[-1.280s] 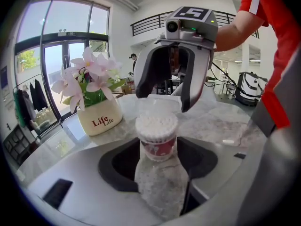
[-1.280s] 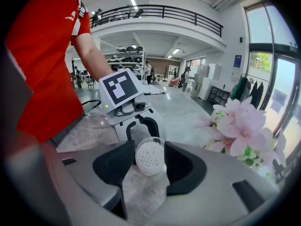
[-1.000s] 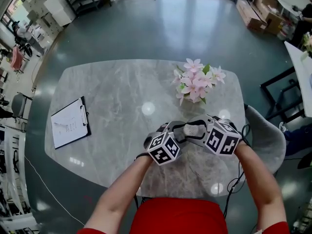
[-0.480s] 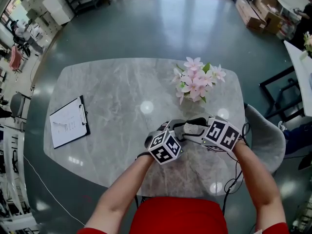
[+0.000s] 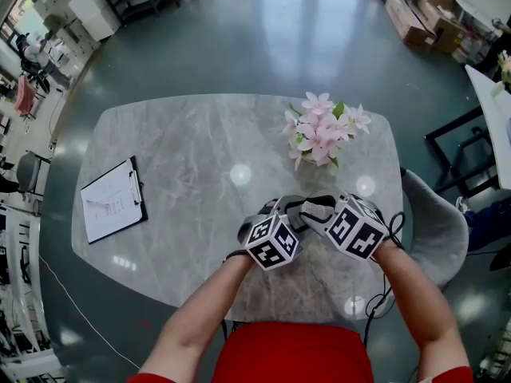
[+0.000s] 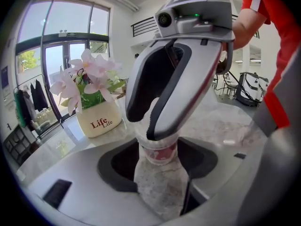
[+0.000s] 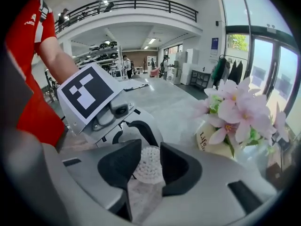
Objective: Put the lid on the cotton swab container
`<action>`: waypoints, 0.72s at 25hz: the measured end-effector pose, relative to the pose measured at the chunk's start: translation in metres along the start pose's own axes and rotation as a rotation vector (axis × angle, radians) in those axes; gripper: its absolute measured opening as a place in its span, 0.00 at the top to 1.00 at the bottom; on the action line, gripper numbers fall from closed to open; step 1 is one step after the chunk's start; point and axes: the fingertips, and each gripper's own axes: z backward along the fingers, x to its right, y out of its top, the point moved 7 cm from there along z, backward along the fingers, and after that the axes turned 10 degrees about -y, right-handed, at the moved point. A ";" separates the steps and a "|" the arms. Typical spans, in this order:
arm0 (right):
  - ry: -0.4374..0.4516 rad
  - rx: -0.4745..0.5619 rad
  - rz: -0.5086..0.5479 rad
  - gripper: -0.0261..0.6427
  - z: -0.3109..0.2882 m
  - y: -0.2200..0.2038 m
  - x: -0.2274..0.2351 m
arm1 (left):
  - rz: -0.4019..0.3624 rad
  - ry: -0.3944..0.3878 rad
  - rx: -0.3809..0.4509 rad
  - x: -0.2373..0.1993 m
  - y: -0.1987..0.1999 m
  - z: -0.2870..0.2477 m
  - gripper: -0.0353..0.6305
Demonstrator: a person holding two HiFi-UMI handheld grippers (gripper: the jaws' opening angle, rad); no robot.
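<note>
The cotton swab container [image 6: 160,150], clear with a red label, stands on the marble table [image 5: 184,150] between the dark pads of my left gripper [image 6: 159,157], which is shut on its sides. My right gripper [image 7: 149,166] comes down over its top. Its jaws have just been closing, and their pads now press on the round lid [image 7: 148,163], through which the white swab heads show. In the head view both grippers meet near the table's front edge, left gripper [image 5: 279,211] beside right gripper [image 5: 306,211], and they hide the container.
A cream pot of pink flowers [image 5: 319,138] stands just behind the grippers, seen close as the flower pot [image 6: 96,119]. A clipboard [image 5: 114,200] lies at the table's left. A grey chair [image 5: 435,222] is at the right edge.
The right gripper has rolled about its own axis, its marker cube tipping toward the left one. The left gripper and the container have stayed put.
</note>
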 end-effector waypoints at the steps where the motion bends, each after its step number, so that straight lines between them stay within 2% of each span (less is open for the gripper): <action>1: -0.007 -0.002 -0.012 0.77 0.000 0.000 0.000 | -0.003 0.001 -0.002 0.000 0.001 0.000 0.52; 7: 0.001 -0.005 -0.096 0.78 0.000 -0.001 0.004 | 0.004 0.005 -0.005 0.001 0.000 -0.002 0.52; 8: -0.002 0.001 -0.114 0.74 0.000 -0.002 0.006 | 0.006 0.006 -0.005 0.001 0.001 -0.001 0.52; 10: -0.017 0.015 -0.140 0.74 0.000 -0.002 0.007 | 0.007 0.006 -0.006 0.001 0.001 -0.001 0.52; 14: -0.058 0.041 -0.147 0.74 -0.002 0.001 0.006 | 0.008 0.006 -0.005 0.002 0.001 -0.001 0.52; 18: -0.082 0.023 -0.136 0.74 -0.004 0.003 0.004 | 0.007 0.007 -0.005 0.002 0.001 -0.001 0.52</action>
